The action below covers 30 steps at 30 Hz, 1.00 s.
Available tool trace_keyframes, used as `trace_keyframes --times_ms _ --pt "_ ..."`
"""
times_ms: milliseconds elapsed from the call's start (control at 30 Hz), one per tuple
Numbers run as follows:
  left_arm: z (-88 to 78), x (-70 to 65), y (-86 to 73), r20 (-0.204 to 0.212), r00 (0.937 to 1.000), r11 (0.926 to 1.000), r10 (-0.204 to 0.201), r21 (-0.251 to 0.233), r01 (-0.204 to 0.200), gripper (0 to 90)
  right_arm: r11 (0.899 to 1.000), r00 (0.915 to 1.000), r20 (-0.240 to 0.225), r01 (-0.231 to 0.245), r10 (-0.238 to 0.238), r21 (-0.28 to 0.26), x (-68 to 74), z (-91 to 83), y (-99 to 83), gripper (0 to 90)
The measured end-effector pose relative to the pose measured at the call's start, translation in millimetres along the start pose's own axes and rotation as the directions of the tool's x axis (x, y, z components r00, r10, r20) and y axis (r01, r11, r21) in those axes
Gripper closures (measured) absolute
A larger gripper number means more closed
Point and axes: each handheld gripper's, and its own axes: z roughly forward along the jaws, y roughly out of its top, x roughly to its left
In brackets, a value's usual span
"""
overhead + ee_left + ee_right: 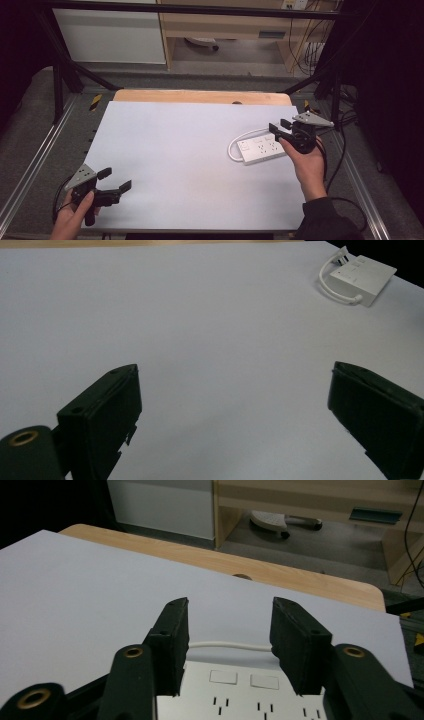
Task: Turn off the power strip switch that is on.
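Observation:
A white power strip (pixel 260 149) with a looped white cable (pixel 232 147) lies at the right of the white table top (pixel 175 150). My right gripper (pixel 280 126) hovers over the strip's right end. In the right gripper view its jaws stand partly open (pixel 230 605), with the strip (pixel 240 690) and cable (pixel 225 645) seen between them; no pad visibly presses on it. My left gripper (pixel 114 180) rests near the table's front left corner, wide open and holding nothing (pixel 235 371). The left gripper view shows the strip (pixel 362 277) far off at the top right.
A wooden table edge (pixel 200 96) shows behind the white sheet. Black frame posts (pixel 60 75) and metal rails (pixel 30 165) flank the table. A white cabinet (pixel 110 35) and a wooden shelf (pixel 225 25) stand behind, with cables (pixel 312 52) at the back right.

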Motion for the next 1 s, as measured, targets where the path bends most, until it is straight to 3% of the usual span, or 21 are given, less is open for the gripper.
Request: trace_keyframes --times_ms 67,267,400,567,800,1000 --pt "0.0 0.2 0.1 -0.002 1.0 1.0 -0.001 -0.001 0.001 7.0 1.0 0.9999 -0.012 -0.001 0.0 -0.007 -1.6 -0.1 1.4 58.6" --pt "0.7 -0.6 0.1 0.001 1.0 1.0 0.002 0.002 -0.002 7.0 1.0 0.9998 -0.007 0.02 -0.02 -0.015 -1.0 1.3 3.9 62.6" --pt "0.6 0.0 -0.1 -0.001 1.0 1.0 -0.002 0.001 0.002 6.9 0.999 0.9996 -0.011 0.024 -0.025 -0.021 -2.1 4.0 5.9 70.2" --pt "1.6 -1.0 -0.4 0.002 1.0 0.9999 0.005 0.01 -0.005 7.0 0.999 0.9993 0.013 0.035 -0.035 -0.016 -3.6 11.0 6.7 79.3" --pt "1.5 -0.6 -0.5 0.002 1.0 0.9999 0.003 0.01 -0.003 7.0 1.0 0.9996 0.023 0.015 -0.014 -0.017 -7.1 19.8 5.8 83.5" --pt "1.7 -1.0 -0.4 0.005 1.0 0.9999 0.004 0.011 -0.004 6.9 0.999 0.9979 0.041 0.05 -0.049 -0.013 -9.1 26.7 4.3 88.4"
